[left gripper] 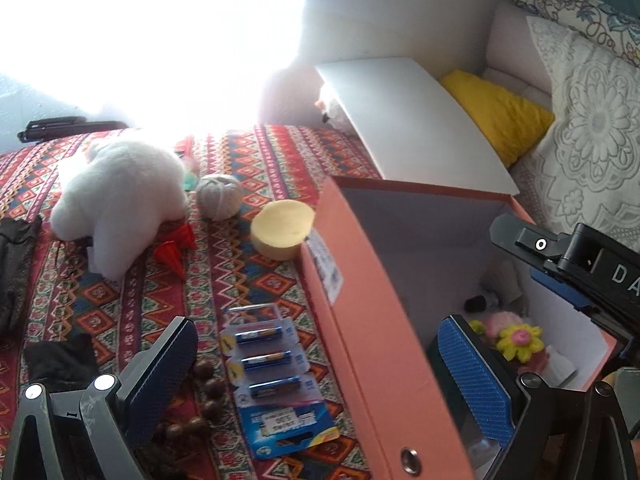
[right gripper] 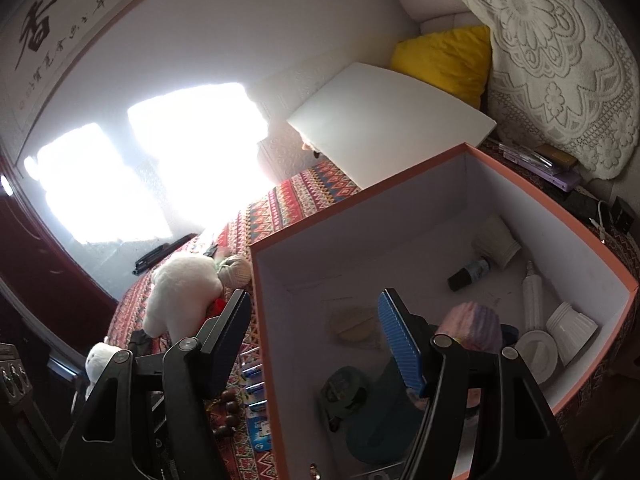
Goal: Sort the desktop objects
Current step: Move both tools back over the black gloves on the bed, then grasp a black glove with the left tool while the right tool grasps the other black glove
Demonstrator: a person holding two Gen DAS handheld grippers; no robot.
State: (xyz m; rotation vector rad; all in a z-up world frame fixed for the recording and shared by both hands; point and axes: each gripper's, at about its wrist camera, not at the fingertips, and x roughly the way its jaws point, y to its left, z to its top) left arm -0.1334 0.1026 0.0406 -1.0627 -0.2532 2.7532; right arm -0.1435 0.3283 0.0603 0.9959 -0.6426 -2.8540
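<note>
Red zigzag-patterned woven tablecloth (left gripper: 248,160) lying under everything. Left gripper (left gripper: 320,368) standing spread, empty, straddling near wall of open salmon-pink cardboard box (left gripper: 360,320); blue battery blister pack (left gripper: 268,364) lying between its fingers, outside box. Right gripper (right gripper: 316,340) also spread, empty, straddling same wall. White plush bear (left gripper: 120,200) sitting beyond left finger.

The left claw (left gripper: 324,364) is built of black angular arms with round silver screw heads at the joints. Its fingers (left gripper: 476,376) carry ribbed blue pads, the one at 7 o'clock darker in shade. The right claw (right gripper: 316,340) has the same black frame, silver pivots and a bright blue ribbed pad. Seen from the left wrist at 3 o'clock, its black body bears white letters "DA".
</note>
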